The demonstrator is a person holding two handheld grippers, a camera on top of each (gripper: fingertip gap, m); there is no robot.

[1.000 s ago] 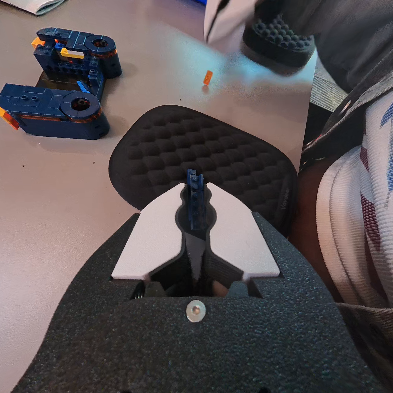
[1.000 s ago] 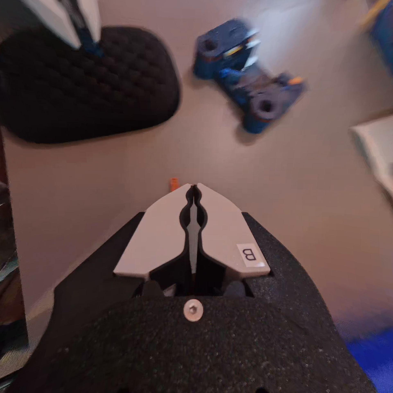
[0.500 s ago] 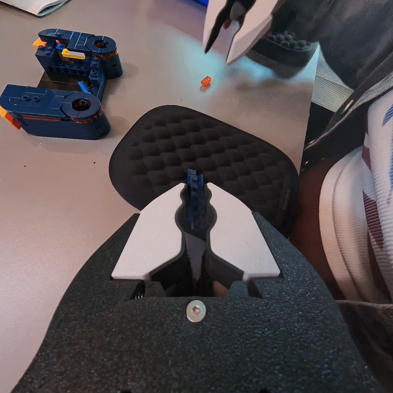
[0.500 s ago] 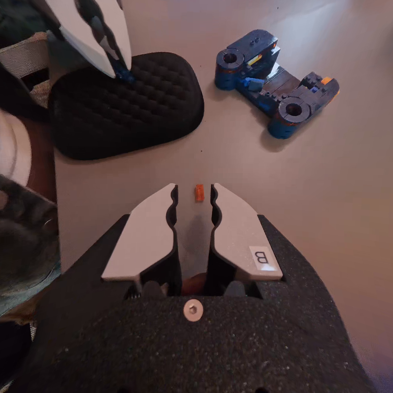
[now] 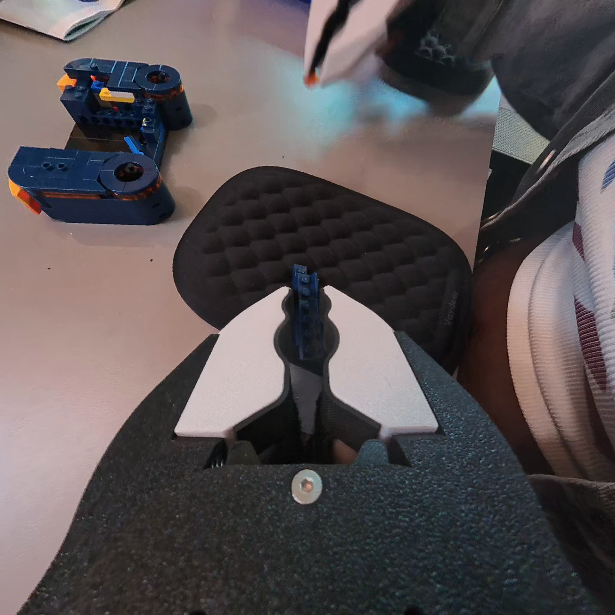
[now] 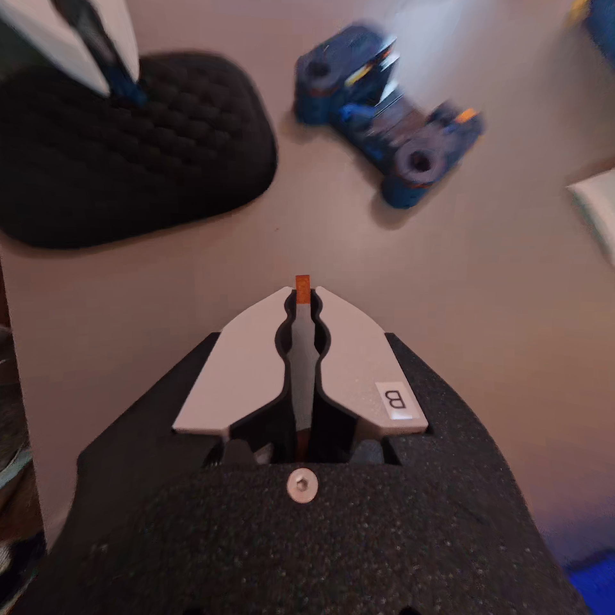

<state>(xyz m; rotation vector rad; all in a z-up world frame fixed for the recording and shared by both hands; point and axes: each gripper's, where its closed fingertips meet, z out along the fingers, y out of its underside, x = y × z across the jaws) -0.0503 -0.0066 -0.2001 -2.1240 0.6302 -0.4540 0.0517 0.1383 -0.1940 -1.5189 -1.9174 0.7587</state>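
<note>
a plain grey-beige tabletop (image 5: 83, 332) is seen in both views, with a black dimpled pad (image 5: 332, 233) laid near its edge and a dark blue brick assembly (image 5: 100, 149) with orange accents set well apart from the pad. a folded white sheet (image 5: 60, 16) is glimpsed at the far corner.

the left gripper (image 5: 304, 293) is held over the near part of the pad, and a narrow dark blue studded piece (image 5: 306, 316) is pinched between its fingers (image 5: 246, 359). the piece is clamped on edge in the wavy slot, its far end sticking out just past the fingertips, above the pad's dimples.

the right gripper (image 6: 303, 289) is held above bare tabletop, between the pad (image 6: 133, 159) and the brick assembly (image 6: 382, 116), both blurred. a small orange piece (image 6: 303, 289) is nipped at the very tips of its fingers (image 6: 243, 366), roughly half of it protruding forward; the fingers are drawn nearly together, with a slim gap left behind the piece. in the left wrist view, the orange piece (image 5: 311, 79) is seen at the blurred tips of that gripper, raised off the tabletop. a person's patterned sleeve (image 5: 565, 332) is seen beside the pad.
</note>
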